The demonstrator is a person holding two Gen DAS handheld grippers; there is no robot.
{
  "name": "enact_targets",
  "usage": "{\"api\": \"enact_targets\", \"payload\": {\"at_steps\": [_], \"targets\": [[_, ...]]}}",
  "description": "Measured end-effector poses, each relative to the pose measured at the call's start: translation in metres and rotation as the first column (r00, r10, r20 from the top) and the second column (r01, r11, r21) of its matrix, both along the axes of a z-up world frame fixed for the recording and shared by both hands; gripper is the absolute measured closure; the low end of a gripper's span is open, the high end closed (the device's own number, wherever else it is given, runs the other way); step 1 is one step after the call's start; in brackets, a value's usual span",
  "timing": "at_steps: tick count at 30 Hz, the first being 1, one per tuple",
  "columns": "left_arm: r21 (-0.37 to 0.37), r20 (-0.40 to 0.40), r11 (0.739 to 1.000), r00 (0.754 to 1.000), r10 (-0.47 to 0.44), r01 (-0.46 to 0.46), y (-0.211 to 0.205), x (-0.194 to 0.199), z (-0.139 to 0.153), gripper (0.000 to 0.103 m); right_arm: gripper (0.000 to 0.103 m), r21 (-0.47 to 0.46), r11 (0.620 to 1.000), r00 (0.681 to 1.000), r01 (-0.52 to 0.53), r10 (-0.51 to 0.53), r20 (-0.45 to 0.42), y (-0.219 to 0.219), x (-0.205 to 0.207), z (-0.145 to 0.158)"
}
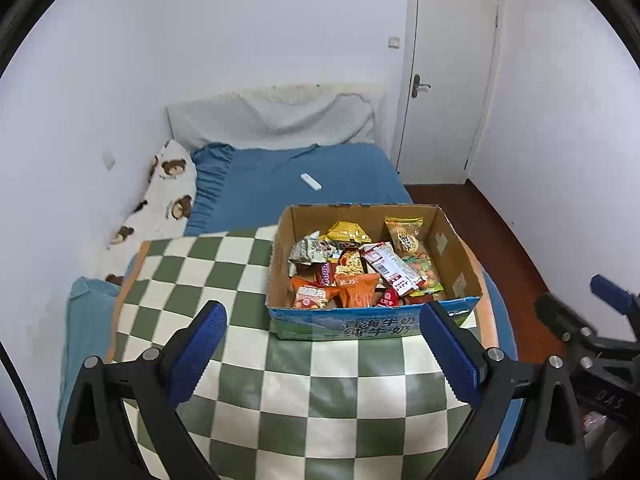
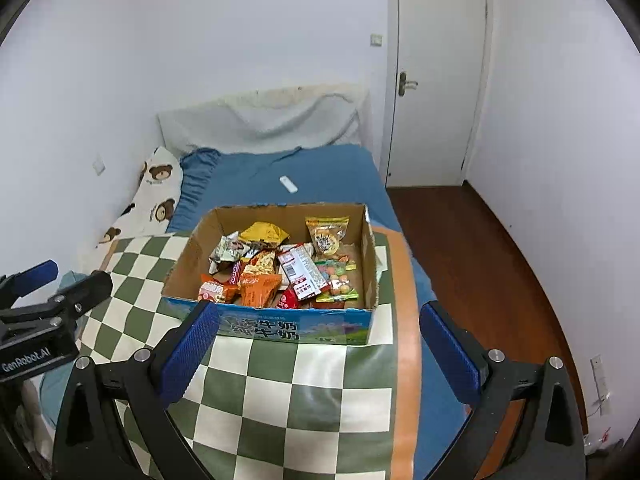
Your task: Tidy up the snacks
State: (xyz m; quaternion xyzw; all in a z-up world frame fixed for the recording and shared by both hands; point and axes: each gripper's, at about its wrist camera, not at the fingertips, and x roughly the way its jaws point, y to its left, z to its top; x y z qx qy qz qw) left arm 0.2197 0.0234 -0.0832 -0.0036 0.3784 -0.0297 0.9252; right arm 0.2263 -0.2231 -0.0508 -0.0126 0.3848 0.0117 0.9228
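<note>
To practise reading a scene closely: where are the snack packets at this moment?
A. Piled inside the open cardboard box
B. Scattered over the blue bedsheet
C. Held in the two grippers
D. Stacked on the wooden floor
A. The snack packets lie heaped inside the open cardboard box, which sits on the checked cloth; the left gripper and right gripper are both open and empty.

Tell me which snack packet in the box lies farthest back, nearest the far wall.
The clear packet with the yellow top, showing round biscuits, at the cardboard box's far right corner. The gold packet lies slightly nearer; all others lie farther forward.
</note>
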Motion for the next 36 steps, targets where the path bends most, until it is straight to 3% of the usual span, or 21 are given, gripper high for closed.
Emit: {"api": "enact_targets", "payload": {"at_steps": [14,25,36], "targets": [[-0.021,0.063,1.0,0.998,0.019,-0.018,0.008,-0.045,0.023,0.004,0.0,-0.005,1.0,0.998,-0.004,0.005,0.069,0.002,-0.054,0.036],[-0.024,0.057,0.999,0.998,0.023,-0.022,0.009,-0.043,0.014,0.0,0.0,0.009,1.0,0.998,-0.03,0.029,0.049,0.003,-0.051,0.031],[0.0,0.023,0.999,0.998,0.055,-0.055,0.008,-0.007,-0.008,0.0,0.0,0.017,1.0,1.0,0.007,-0.008,0.025,-0.001,-0.018,0.008]]}}
